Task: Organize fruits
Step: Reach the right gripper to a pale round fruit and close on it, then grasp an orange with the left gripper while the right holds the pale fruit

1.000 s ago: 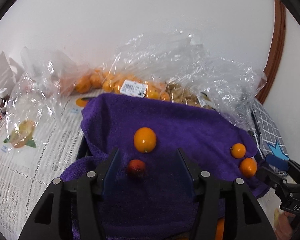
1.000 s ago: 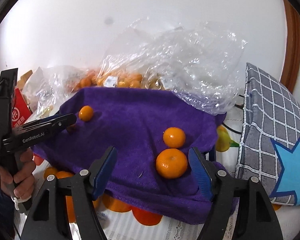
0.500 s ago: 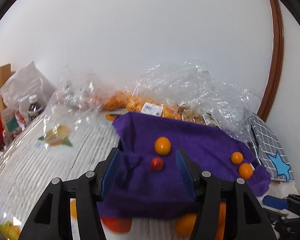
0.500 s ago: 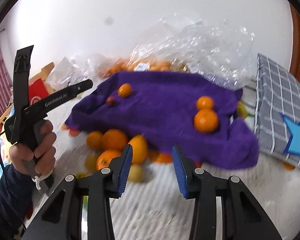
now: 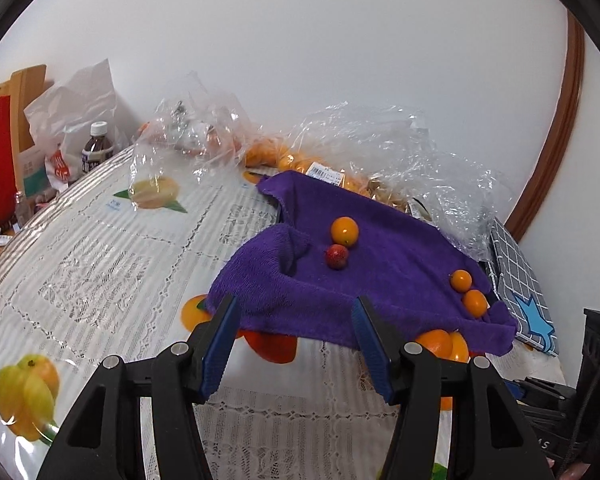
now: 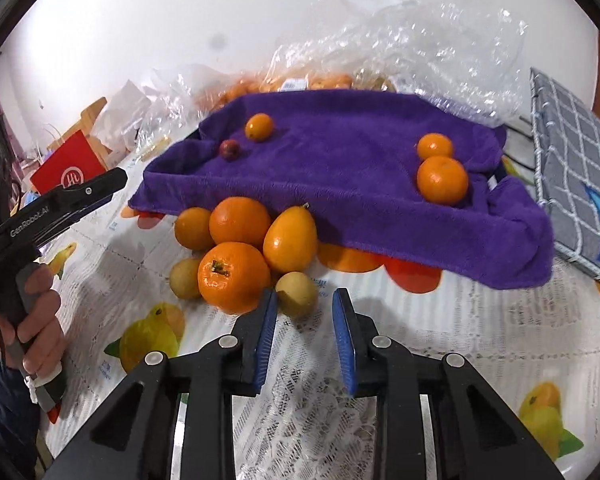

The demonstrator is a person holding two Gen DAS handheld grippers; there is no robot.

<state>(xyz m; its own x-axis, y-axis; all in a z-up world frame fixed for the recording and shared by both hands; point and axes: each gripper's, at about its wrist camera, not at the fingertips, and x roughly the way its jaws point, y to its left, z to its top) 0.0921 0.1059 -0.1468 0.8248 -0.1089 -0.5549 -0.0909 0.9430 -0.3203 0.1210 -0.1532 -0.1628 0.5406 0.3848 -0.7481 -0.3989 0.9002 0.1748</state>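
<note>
Half hidden under the front hem of the purple towel (image 6: 340, 168): an orange shape (image 6: 348, 259) and a redder one (image 6: 414, 278), fruit or tablecloth print, cannot tell. Behind the towel, blurred through crumpled plastic bags (image 6: 420, 40): a heap of small oranges (image 6: 240, 88). Too small to read: the white label (image 5: 326, 172) on one bag. Cut off by the right edge: the checked grey bag (image 6: 572, 168). Cut off at the wrist by the left edge: the left hand (image 6: 32, 320).
</note>
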